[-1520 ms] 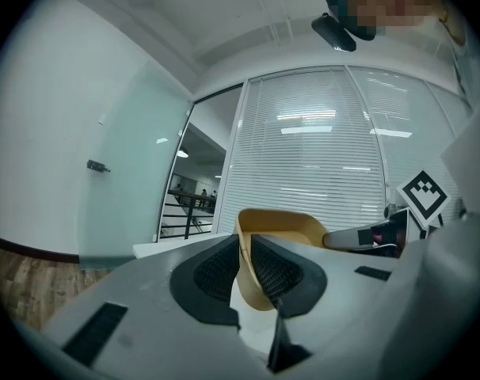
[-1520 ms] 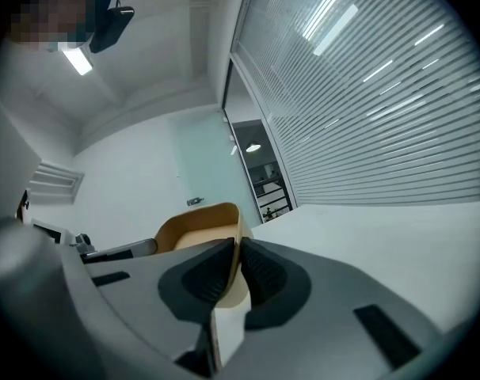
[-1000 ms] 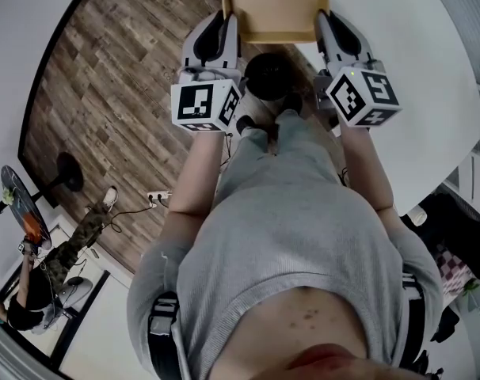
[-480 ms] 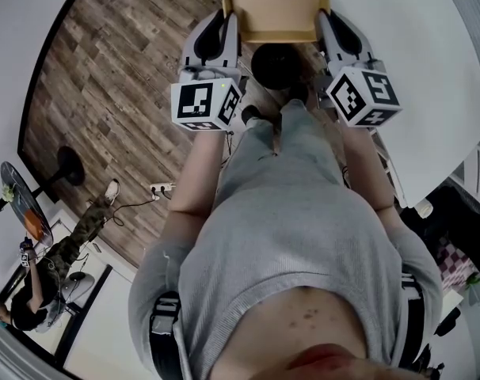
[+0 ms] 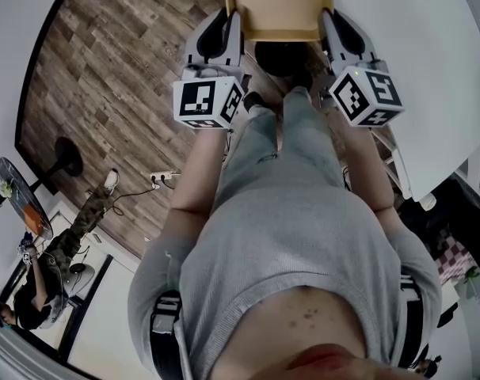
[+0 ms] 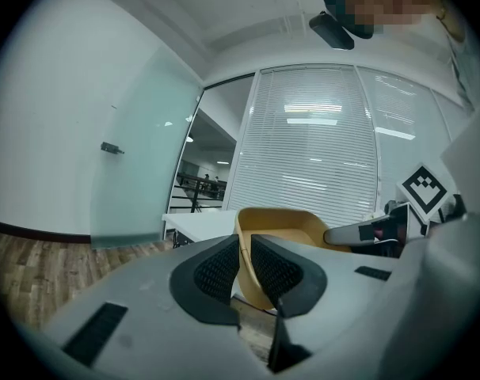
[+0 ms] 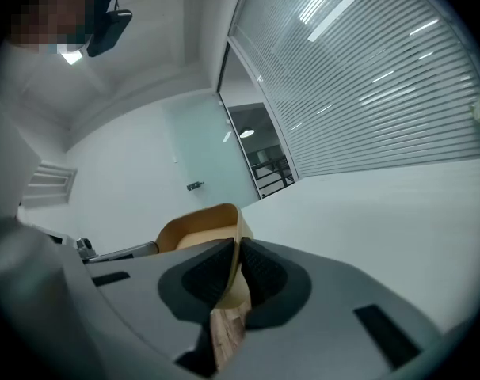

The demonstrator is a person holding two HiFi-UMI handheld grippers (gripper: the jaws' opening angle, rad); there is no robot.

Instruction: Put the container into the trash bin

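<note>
A tan, tray-like container (image 5: pixel 280 10) hangs at the top of the head view, held by its two side walls. My left gripper (image 5: pixel 230 24) is shut on its left wall and my right gripper (image 5: pixel 329 22) on its right wall. Just below the container in the picture a black round trash bin (image 5: pixel 283 58) shows, partly hidden by the container and by my trouser leg. In the left gripper view the container (image 6: pixel 297 232) wall is pinched by the left gripper (image 6: pixel 245 261). The right gripper view shows the container (image 7: pixel 199 226) rim clamped by the right gripper (image 7: pixel 237 269).
A white table (image 5: pixel 434 70) runs along the right side. Wood floor (image 5: pixel 121 77) spreads to the left, with a black round stand base (image 5: pixel 66 161) and a power strip (image 5: pixel 162 176) on it. Another person (image 5: pixel 54 264) sits at the lower left.
Both grippers have carried the container on and a little lower. The black bin has slid further under the container in the head view, so less of its opening shows.
</note>
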